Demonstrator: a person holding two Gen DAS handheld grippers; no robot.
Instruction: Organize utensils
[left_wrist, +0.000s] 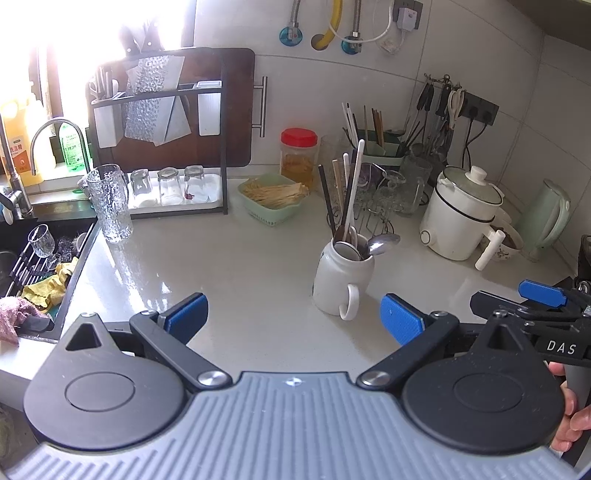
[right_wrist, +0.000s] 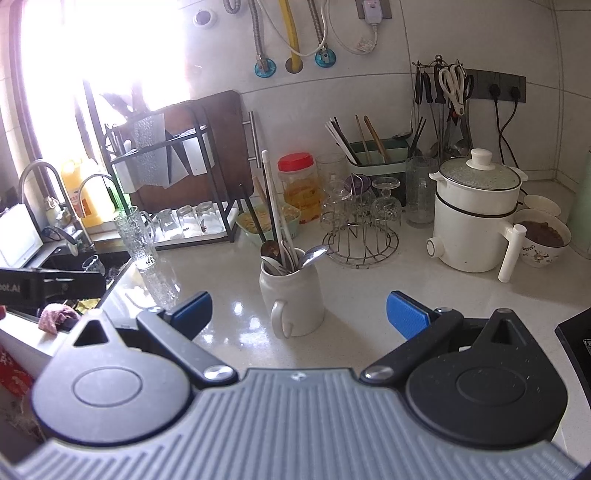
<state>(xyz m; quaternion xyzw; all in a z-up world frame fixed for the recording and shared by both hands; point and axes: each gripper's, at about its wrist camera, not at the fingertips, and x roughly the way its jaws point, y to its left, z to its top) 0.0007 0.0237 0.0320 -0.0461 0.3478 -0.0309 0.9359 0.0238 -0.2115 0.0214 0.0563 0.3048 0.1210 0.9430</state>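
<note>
— Left wrist view: how much room around the white mug (left_wrist: 341, 275) of utensils (left_wrist: 349, 206)?

— Bare counter (left_wrist: 221, 266) lies open in front and to its left, up to the sink edge (left_wrist: 79, 269). The left gripper (left_wrist: 291, 319) is spread wide, holding nothing, near the mug's handle.

— And the right gripper (right_wrist: 299, 314)?

— Also spread and empty, the mug (right_wrist: 291, 299) between its pads; a wire glass rack (right_wrist: 360, 243) stands just beside.

— Any writing?

— "DAS" on the right gripper's body (left_wrist: 561, 347); bottle labels are unreadable.
</note>
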